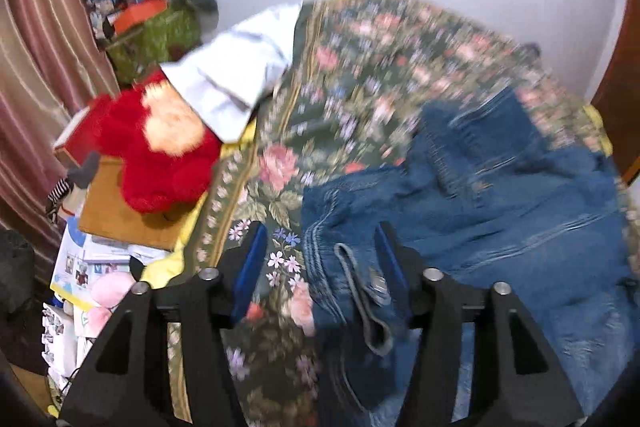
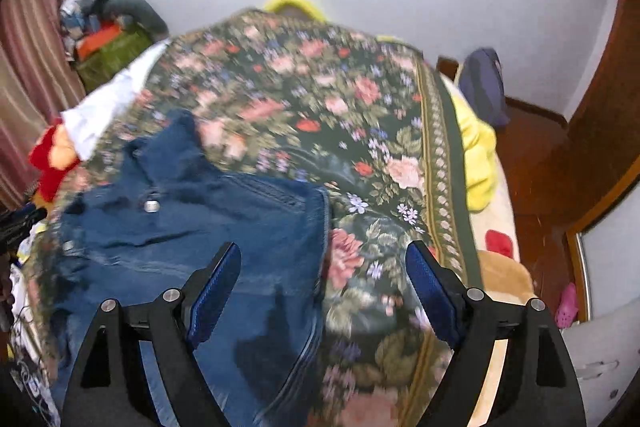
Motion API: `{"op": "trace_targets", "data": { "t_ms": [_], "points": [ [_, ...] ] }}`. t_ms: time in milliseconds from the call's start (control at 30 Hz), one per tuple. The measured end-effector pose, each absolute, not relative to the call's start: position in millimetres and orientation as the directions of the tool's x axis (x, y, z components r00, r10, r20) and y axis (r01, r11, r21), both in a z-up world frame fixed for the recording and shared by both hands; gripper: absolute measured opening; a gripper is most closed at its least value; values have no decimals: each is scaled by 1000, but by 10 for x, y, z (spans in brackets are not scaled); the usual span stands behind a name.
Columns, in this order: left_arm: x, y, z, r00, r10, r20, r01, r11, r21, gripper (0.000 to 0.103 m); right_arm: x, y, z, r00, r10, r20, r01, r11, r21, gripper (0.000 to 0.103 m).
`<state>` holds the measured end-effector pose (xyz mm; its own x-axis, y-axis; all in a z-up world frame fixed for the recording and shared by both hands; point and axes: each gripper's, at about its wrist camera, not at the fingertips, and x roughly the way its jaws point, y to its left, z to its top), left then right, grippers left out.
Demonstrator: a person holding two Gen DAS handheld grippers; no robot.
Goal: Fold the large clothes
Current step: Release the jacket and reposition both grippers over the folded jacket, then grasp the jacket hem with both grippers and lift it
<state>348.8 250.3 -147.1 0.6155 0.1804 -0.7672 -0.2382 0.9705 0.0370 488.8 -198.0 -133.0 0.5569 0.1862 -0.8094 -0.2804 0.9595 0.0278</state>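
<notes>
A pair of blue denim jeans (image 1: 480, 207) lies spread on a bed with a dark floral cover (image 1: 340, 87). My left gripper (image 1: 320, 251) hangs open above the jeans' waistband edge, where a grey loop (image 1: 360, 291) and a metal button show between its blue pads; the pads do not press on the cloth. In the right wrist view the jeans (image 2: 200, 219) fill the lower left of the floral cover (image 2: 300, 87). My right gripper (image 2: 324, 263) stands wide open over the jeans' right edge with nothing gripped.
A red plush toy (image 1: 160, 147) and a white cloth (image 1: 236, 67) lie at the bed's left side, beside a wooden box (image 1: 120, 211) and a cluttered green bag (image 1: 156, 35). A yellow blanket (image 2: 478, 163), a dark bag (image 2: 484, 87) and a wooden door (image 2: 600, 147) are on the right.
</notes>
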Motion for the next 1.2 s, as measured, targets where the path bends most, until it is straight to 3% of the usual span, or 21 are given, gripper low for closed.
{"op": "trace_targets", "data": {
  "t_ms": [300,533,700,933,1133,1200],
  "points": [
    [2538,2092,-730,763,152,-628,-196,981,-2,83,3791,-2044,-613,634,268,-726,-349,936,41,95],
    [1974,2012,-668,781,137,-610,-217,974,-60,94,3099,-2063,-472,658,290,-695,-382,924,23,102],
    [1714,2043,-1005,710,132,-691,-249,966,-71,96,2782,-2090,-639,629,305,-715,-397,917,42,102],
    [1438,2160,-1695,575,115,-810,-296,952,-75,96,2569,-2188,-1260,493,258,-831,-361,930,75,102],
    [1203,2191,-2342,447,47,-893,-341,932,-121,96,2411,-2376,-1749,340,343,-876,-262,929,262,102],
    [1141,2171,-2515,408,14,-913,-349,926,-142,96,2344,-2411,-1824,322,377,-868,-243,919,310,96]
  ]
}}
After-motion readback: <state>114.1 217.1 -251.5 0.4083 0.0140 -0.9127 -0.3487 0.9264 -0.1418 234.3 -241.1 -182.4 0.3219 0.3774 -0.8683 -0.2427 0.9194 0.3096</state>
